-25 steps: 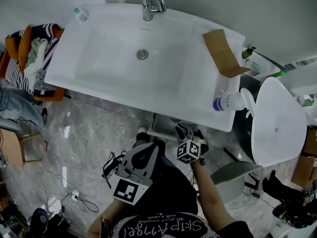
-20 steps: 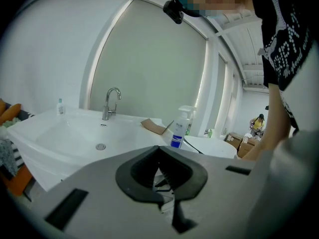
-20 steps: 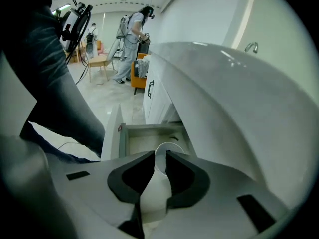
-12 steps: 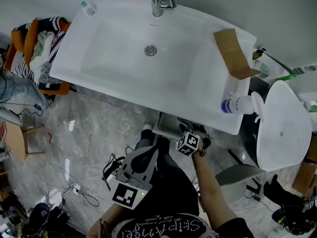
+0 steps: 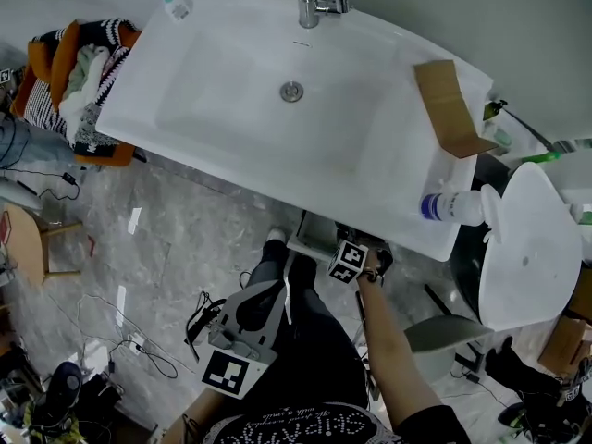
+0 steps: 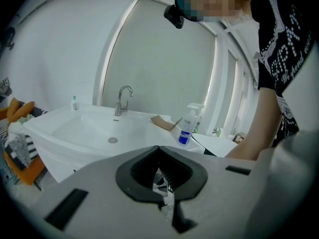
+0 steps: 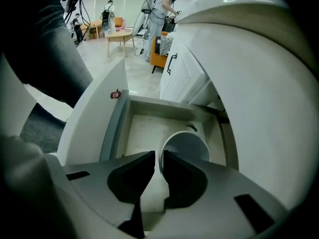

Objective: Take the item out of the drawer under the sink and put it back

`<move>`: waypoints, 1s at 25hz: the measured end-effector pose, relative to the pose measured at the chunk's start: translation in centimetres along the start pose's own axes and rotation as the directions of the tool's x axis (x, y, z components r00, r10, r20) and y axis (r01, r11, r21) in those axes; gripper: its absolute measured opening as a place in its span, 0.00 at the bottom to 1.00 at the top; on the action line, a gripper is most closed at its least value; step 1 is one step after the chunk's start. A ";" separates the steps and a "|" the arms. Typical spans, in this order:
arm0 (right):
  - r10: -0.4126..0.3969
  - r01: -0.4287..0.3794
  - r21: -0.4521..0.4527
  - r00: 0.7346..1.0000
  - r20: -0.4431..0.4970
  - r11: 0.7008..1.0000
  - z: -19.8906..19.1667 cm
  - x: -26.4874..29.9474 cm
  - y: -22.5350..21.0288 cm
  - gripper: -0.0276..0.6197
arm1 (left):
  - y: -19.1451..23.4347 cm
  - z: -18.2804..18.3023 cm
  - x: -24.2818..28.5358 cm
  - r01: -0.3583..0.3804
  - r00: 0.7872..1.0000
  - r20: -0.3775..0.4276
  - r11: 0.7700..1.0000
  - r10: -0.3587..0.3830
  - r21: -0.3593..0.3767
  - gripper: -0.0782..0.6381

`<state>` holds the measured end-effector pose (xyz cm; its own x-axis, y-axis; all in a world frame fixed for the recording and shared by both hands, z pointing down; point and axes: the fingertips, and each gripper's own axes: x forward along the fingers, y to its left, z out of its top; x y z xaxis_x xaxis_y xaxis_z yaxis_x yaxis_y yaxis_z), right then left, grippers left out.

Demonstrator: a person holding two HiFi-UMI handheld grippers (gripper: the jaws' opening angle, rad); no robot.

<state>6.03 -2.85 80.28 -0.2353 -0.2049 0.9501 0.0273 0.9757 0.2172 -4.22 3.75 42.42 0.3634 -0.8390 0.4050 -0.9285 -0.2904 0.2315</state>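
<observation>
A white cup [image 7: 192, 143] hangs over the open drawer [image 7: 144, 128] under the sink, and my right gripper [image 7: 159, 156] is shut on its rim, pointing steeply down. From the head view the right gripper [image 5: 351, 259] reaches below the front edge of the white sink [image 5: 231, 155], where a corner of the drawer [image 5: 310, 236] shows; the cup is hidden there. My left gripper [image 5: 277, 285] stays lower left above the person's lap. Its jaws [image 6: 158, 148] meet at the tips with nothing between them.
On the sink's right side lie a cardboard piece [image 5: 450, 109] and a spray bottle [image 5: 453, 206]. A white round seat [image 5: 527, 248] stands to the right. An orange basket of clothes [image 5: 74, 91] and floor cables [image 5: 139, 340] are at left. A white cabinet door [image 7: 184, 68] is beside the drawer.
My right gripper has sunk lower under the sink's edge toward the drawer. The left gripper has drifted slightly. The head view has shifted, so the sink sits a little further right.
</observation>
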 end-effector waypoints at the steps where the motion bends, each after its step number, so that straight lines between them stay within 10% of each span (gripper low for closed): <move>1: 0.002 -0.002 0.000 1.000 -0.014 1.000 -0.2 0.2 -0.1 0.13 | 0.0 0.0 -0.1 -0.002 1.000 -0.002 1.000 0.002 -0.002 0.11; 25: -0.209 0.170 0.247 0.967 0.144 0.954 1.9 -12.3 0.5 0.08 | -1.5 1.7 0.1 0.068 0.994 0.085 0.995 -0.074 0.069 0.11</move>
<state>7.08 0.35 68.32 -0.3731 -0.3913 0.8412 -0.2540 0.9151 0.3130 -2.91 3.35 40.54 0.4234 -0.8512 0.3102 -0.9045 -0.3780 0.1974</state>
